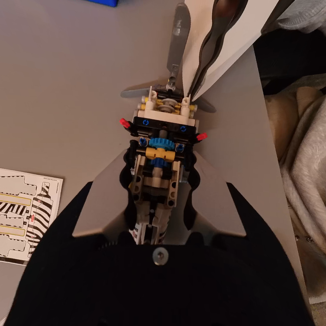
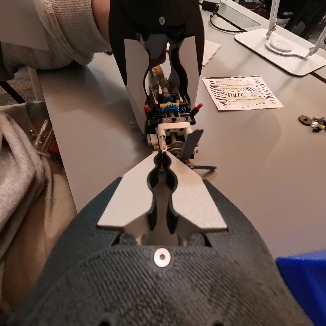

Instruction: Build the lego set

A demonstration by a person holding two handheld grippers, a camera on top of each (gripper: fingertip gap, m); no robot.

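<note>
Our right gripper [image 2: 162, 155] is pinched down to a sliver on a small white connector [image 2: 163, 147] at the propeller end of the lego model [image 2: 172, 121]. Whether the tips truly clamp that piece or only touch it we cannot tell for certain, but the jaws stand all but closed around it. Our left gripper [image 1: 159, 162] is clenched on the model's tail half, its black pads pressed against both flanks just behind the yellow block [image 1: 160, 153] and the blue gear [image 1: 157, 142].

To do this step well, we judge that the left should keep the model squeezed hard and level on the grey table [image 1: 61, 105], so the push from the right has something to work against. The right ought to press straight along the connector's own axis, not sideways, since a slim white part like this will likely twist or pop off under a skewed load. We should also keep clear of the grey propeller blade [image 2: 192, 143], which stands just beside the connector and could be knocked round.

Farther out from the model, the sticker sheet [image 2: 241, 92] lies well apart on the side away from the person's sleeve [image 2: 58, 31], and a few loose parts [image 2: 315, 123] sit beyond it.
</note>
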